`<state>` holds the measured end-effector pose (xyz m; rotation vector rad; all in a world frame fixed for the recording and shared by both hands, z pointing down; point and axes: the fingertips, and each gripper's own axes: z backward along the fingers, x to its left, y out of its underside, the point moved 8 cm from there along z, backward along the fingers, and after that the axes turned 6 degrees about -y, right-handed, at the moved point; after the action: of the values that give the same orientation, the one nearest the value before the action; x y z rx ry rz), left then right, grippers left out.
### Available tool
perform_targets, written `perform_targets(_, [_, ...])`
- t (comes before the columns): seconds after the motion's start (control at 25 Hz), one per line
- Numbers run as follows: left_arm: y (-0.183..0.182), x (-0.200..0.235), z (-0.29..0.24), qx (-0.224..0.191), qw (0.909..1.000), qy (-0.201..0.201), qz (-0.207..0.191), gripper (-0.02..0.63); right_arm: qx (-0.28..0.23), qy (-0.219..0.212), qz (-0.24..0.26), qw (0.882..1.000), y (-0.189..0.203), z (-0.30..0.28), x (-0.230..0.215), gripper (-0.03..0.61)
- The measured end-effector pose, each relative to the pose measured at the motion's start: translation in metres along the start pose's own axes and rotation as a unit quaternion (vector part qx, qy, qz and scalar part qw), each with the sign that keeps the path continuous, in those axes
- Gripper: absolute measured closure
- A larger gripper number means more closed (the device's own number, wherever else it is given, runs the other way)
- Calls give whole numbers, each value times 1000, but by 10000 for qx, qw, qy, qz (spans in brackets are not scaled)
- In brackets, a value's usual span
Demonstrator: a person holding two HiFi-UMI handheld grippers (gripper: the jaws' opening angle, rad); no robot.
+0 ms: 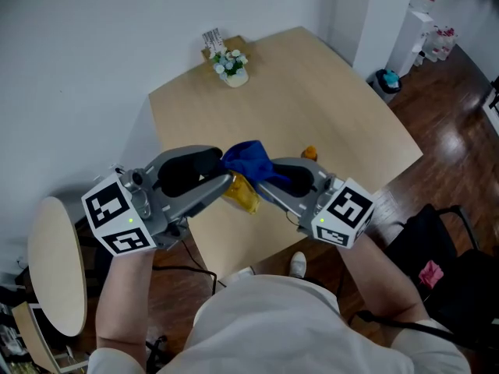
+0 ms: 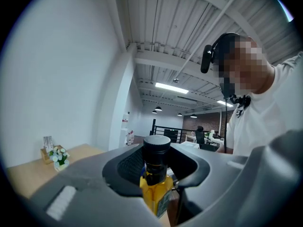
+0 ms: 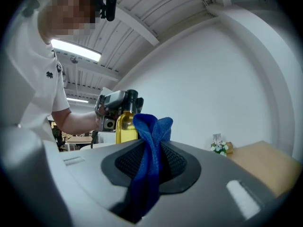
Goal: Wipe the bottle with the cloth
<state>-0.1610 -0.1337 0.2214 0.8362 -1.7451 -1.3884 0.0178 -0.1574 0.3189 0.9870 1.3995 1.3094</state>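
Bottle [image 2: 156, 193] sits clamped in the left hand-held gripper [image 1: 226, 181].

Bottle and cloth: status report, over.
Left gripper shut on yellow bottle, held up over the table. Right gripper shut on blue cloth. Cloth right by the bottle, contact unclear. Nothing between them.

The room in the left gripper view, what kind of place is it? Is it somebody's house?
Probably an office or workshop, not a house: long strip lights sit on a bare ribbed ceiling, and desks stand beyond a black railing.
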Motion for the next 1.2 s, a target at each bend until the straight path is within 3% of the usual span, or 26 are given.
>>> perform_targets(0.64, [-19, -12, 4, -435, 9990, 69, 107, 449, 1068, 155, -591, 9924, 107, -1, 2, 483])
perform_targets(0.88, [-16, -11, 1, -527, 9983, 80, 220, 449, 949, -294, -482, 9939, 95, -34, 35, 483])
perform_targets(1.2, [-7, -5, 6, -349, 9993, 10, 134, 449, 1113, -87, -444, 9928, 98, -14, 30, 483])
